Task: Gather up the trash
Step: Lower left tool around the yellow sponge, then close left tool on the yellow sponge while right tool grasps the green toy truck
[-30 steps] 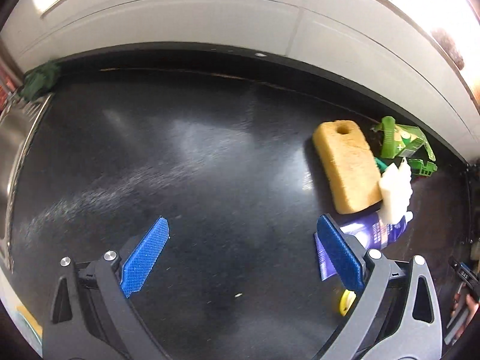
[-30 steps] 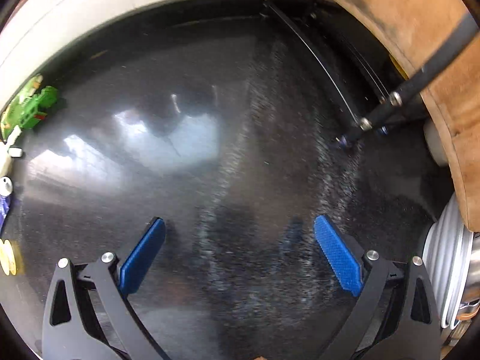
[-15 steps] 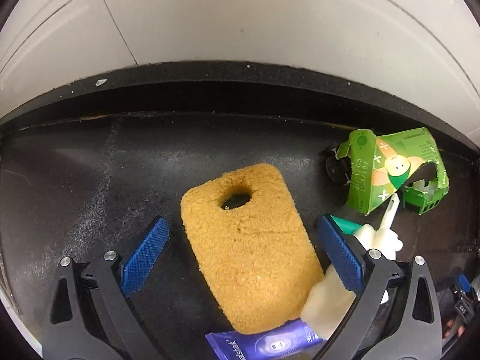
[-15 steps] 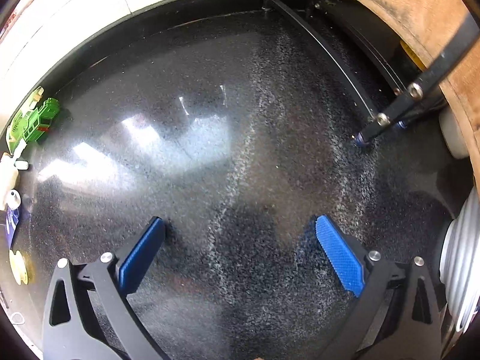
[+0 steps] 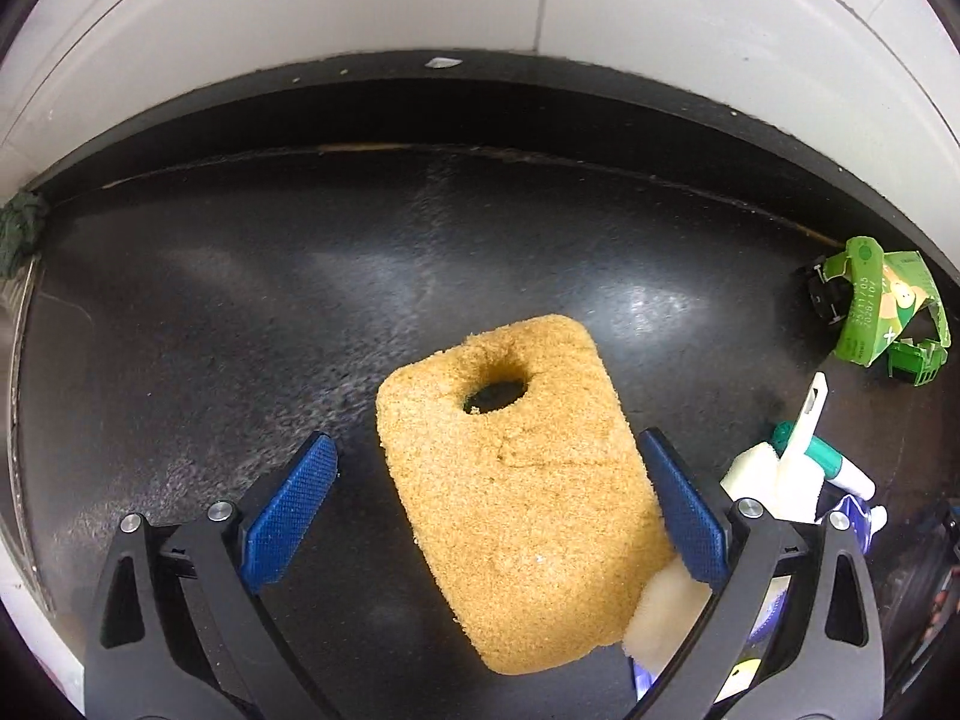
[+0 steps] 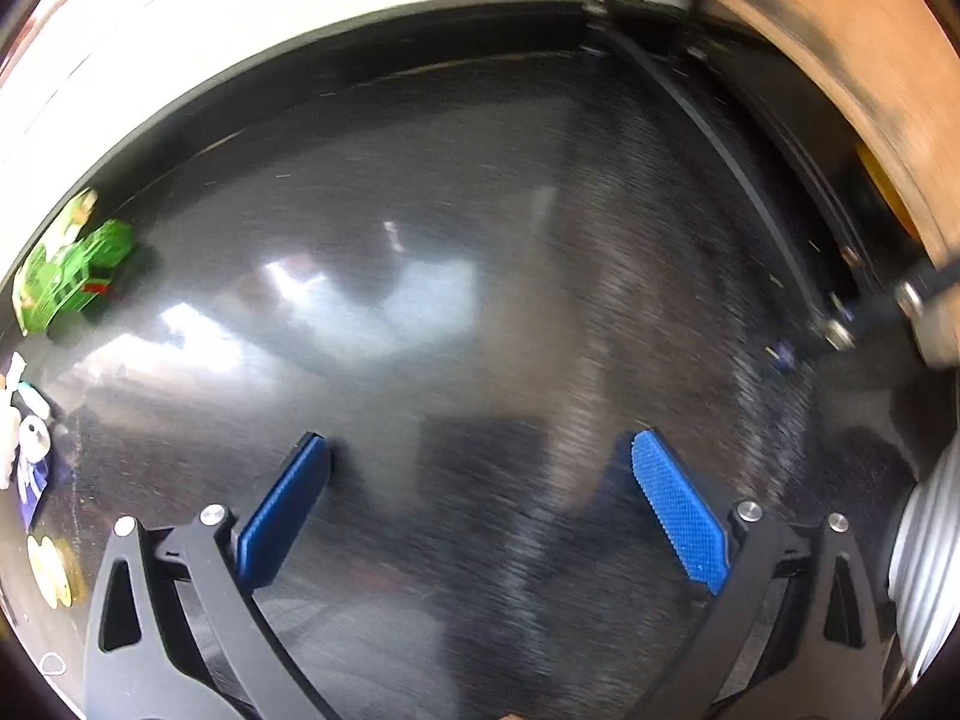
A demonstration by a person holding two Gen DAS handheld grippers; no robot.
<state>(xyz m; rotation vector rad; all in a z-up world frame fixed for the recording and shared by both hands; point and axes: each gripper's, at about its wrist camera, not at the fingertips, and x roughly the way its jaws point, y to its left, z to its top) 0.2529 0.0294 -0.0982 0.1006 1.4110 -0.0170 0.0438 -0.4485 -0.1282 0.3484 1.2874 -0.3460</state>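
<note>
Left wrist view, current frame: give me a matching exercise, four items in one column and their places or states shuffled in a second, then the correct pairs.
Items
1. yellow sponge
2. green carton
3. dark green cloth
4. right gripper

Places or states
A. far left, where the counter meets the wall
B. open over bare black counter, holding nothing
C. between the open fingers of the left gripper, nearer the right one
D. crumpled, far right near the back edge of the counter

Pairs: 1-C, 2-D, 3-A, 4-B
</note>
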